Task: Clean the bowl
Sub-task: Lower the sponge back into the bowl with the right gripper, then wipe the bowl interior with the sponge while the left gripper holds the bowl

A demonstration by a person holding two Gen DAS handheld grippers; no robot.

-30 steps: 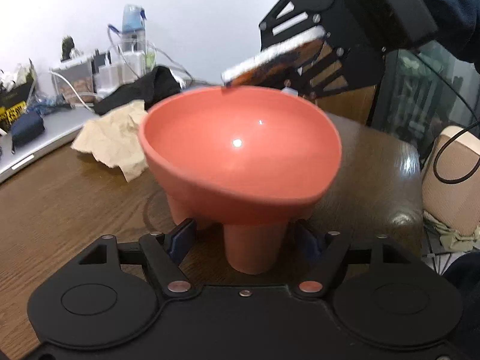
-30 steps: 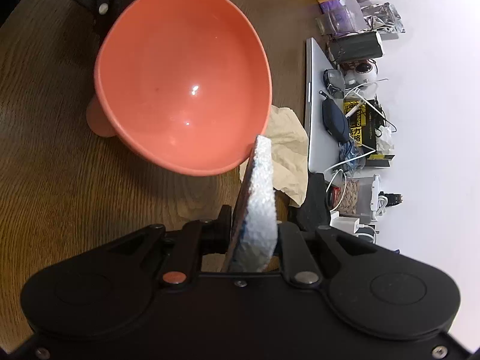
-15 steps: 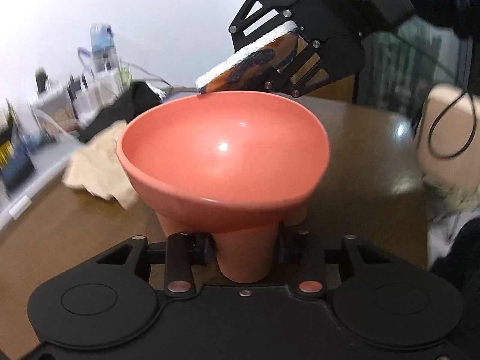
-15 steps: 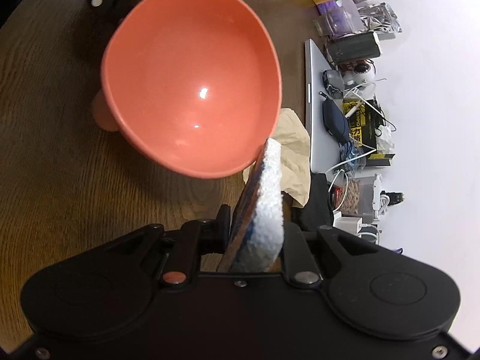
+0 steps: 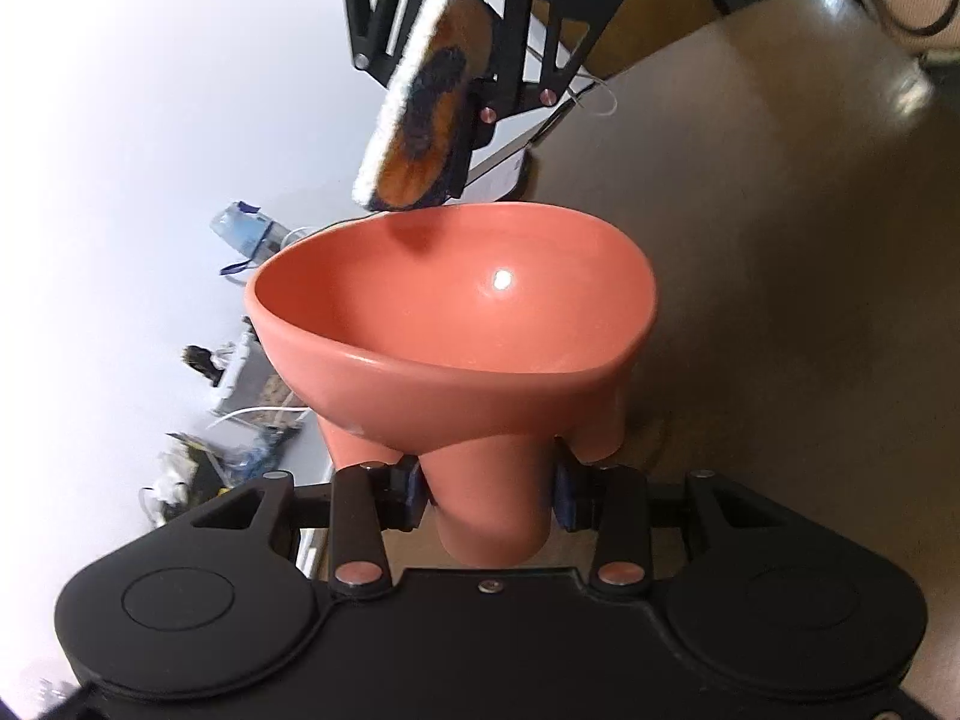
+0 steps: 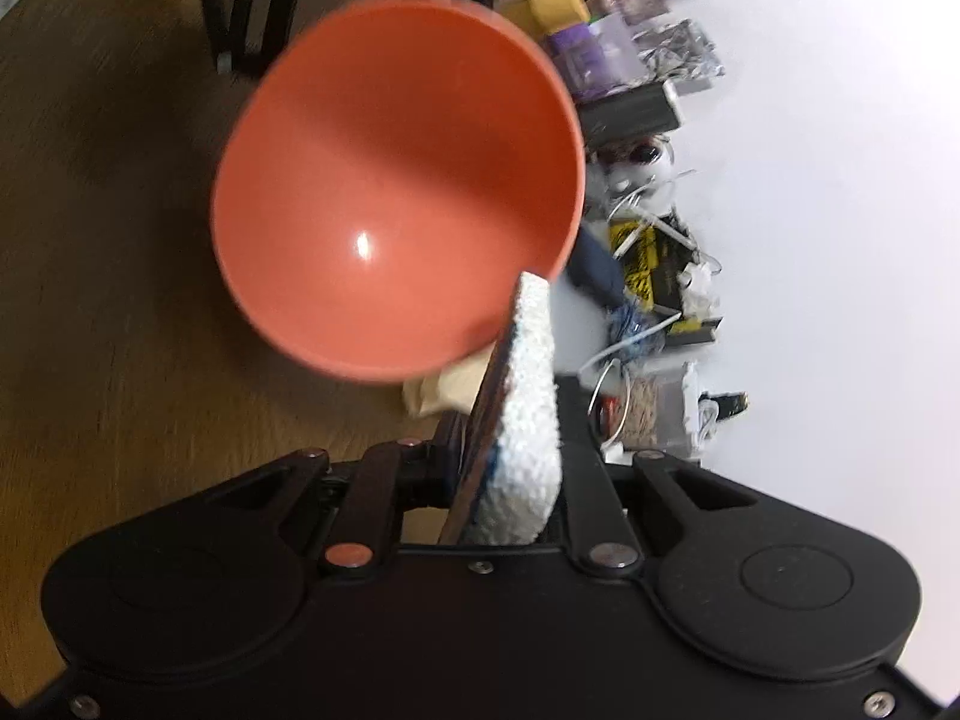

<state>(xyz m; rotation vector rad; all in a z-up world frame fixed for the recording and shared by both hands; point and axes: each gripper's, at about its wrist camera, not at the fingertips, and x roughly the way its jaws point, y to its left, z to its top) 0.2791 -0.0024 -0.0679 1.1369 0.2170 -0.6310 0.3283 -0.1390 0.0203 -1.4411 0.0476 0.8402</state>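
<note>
A coral-red footed bowl (image 5: 456,324) is held off the wooden table by my left gripper (image 5: 489,495), which is shut on one of its legs. The bowl is tilted, its opening facing the right gripper. My right gripper (image 6: 510,468) is shut on a sponge (image 6: 531,414) with a white foam side and a stained orange-brown side. In the left wrist view the sponge (image 5: 420,102) hangs just above the bowl's far rim. In the right wrist view the bowl (image 6: 396,192) fills the centre and the sponge tip meets its near rim.
The brown wooden table (image 6: 102,312) lies below. A crumpled beige paper (image 6: 444,390) lies under the bowl's edge. Clutter of cables, boxes and a laptop (image 6: 654,276) lines the white wall side. A water bottle (image 5: 249,234) stands behind the bowl.
The left gripper has lifted and rolled the bowl, tilting it toward the sponge. The sponge has come closer to the bowl's rim.
</note>
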